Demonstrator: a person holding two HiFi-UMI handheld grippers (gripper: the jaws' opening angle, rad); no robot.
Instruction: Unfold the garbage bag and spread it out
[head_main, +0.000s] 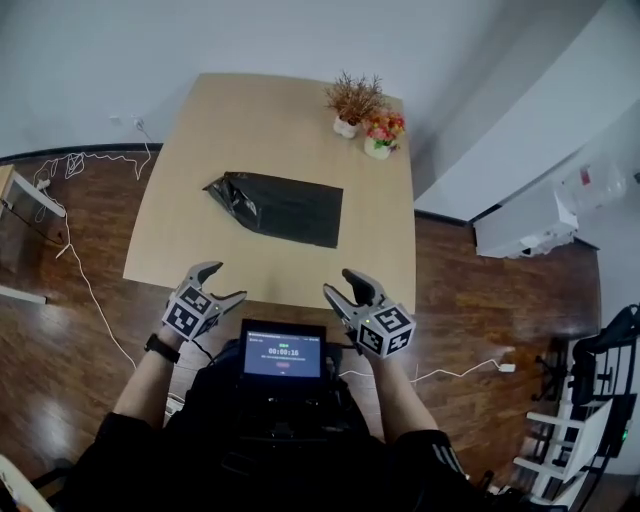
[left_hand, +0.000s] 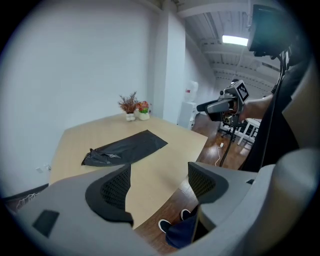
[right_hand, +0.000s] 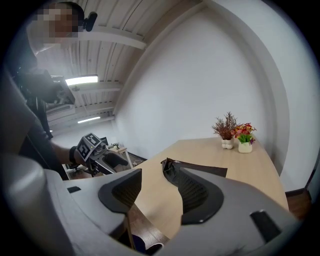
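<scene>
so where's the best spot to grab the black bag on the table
Probably the crumpled end of the garbage bag, nearest the left gripper, coming in low from that side. That end is bunched and lifts off the table, giving the open jaws something to pinch; the rest lies flat.

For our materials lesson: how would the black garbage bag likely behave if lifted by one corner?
The garbage bag probably droops limply: it lies thin and flat, crumpled at one end. Likely very light, so it may slide on the smooth table when pushed.
</scene>
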